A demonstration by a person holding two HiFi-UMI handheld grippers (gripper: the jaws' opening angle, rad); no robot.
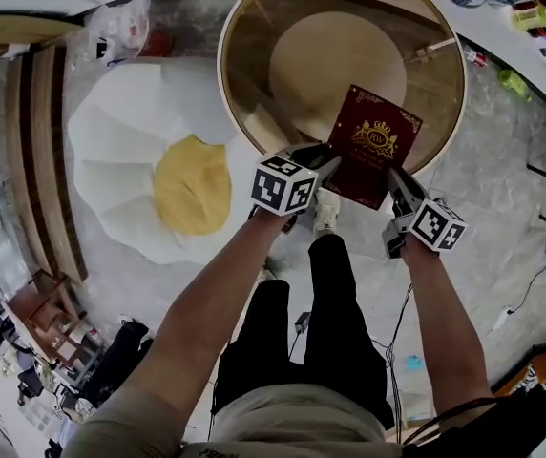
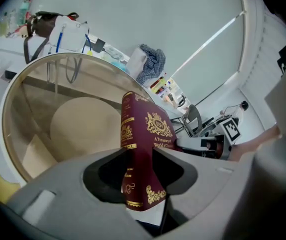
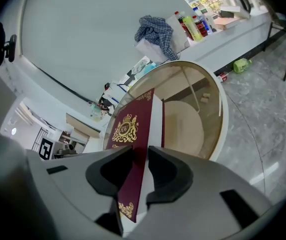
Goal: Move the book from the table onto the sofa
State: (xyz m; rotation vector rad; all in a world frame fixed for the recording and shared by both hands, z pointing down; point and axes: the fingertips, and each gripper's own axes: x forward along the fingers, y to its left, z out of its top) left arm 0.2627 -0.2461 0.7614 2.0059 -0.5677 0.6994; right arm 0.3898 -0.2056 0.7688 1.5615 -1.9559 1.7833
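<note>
A dark red book [image 1: 373,146] with gold print sits at the near edge of the round glass table [image 1: 225,93]. My left gripper [image 1: 323,160] grips its near left corner. In the left gripper view the book [image 2: 145,149] stands on end between the jaws, spine towards me, both pads against it. My right gripper [image 1: 394,181] holds the near right corner. In the right gripper view the jaws [image 3: 140,159] pinch the front cover of the book [image 3: 133,139], with white page edges beside it. The right gripper [image 2: 218,144] also shows past the book in the left gripper view.
A big white floor cushion with a yellow middle [image 1: 149,170] lies left of the table. A wooden bench [image 1: 44,160] runs along the far left. Cluttered white counters [image 1: 531,27] line the far right, with a green bottle [image 1: 514,84] on the floor. The person's legs [image 1: 335,322] stand below.
</note>
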